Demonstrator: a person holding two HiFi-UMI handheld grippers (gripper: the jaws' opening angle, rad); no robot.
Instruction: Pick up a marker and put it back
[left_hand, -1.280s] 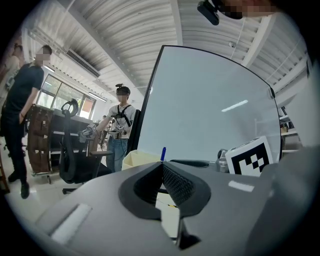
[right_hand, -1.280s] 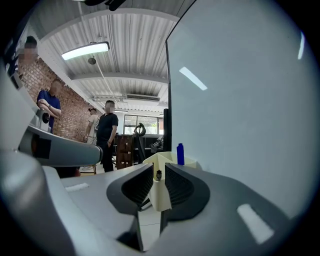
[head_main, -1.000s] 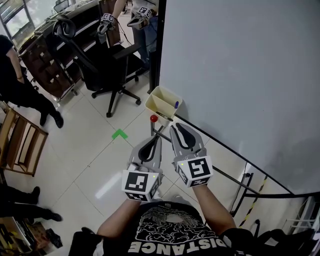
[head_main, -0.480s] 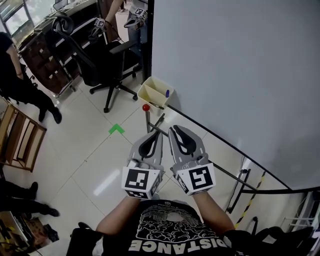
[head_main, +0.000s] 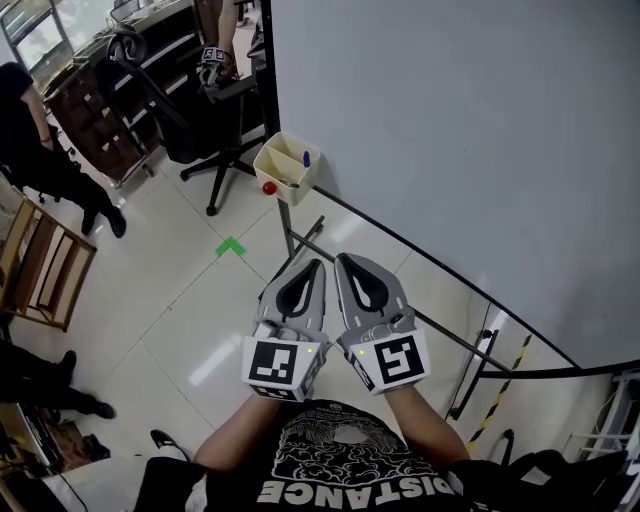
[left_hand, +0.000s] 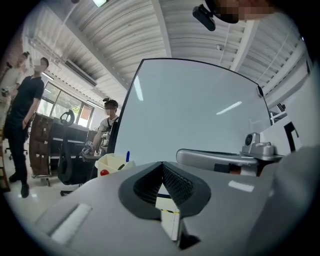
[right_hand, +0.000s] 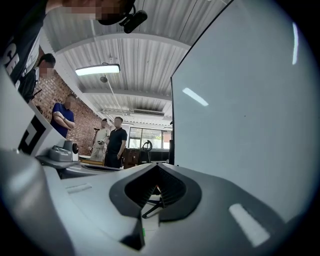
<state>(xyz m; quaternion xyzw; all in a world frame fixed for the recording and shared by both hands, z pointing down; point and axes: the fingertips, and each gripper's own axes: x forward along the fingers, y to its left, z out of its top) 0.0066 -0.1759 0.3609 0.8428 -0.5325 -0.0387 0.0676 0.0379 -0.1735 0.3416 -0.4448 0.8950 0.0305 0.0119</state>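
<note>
A blue marker (head_main: 306, 158) stands in the cream tray (head_main: 278, 152) at the lower left corner of the whiteboard (head_main: 450, 130). It also shows in the left gripper view as the blue marker (left_hand: 127, 156) in the tray (left_hand: 112, 162). My left gripper (head_main: 316, 264) and right gripper (head_main: 342, 258) hover side by side over the floor, well short of the tray. The left gripper (left_hand: 161, 163) is shut and empty. The right gripper (right_hand: 157, 165) has just closed its jaws with nothing between them.
A red knob (head_main: 269, 187) sticks out below the tray, above the board's stand legs (head_main: 300, 235). A black office chair (head_main: 200, 120) stands behind the tray. People (head_main: 40, 160) and a wooden rack (head_main: 40, 270) are at the left. Green tape (head_main: 230, 246) marks the floor.
The tray with the marker now lies farther up and left from both grippers than a second ago. The grippers stay side by side in front of the person.
</note>
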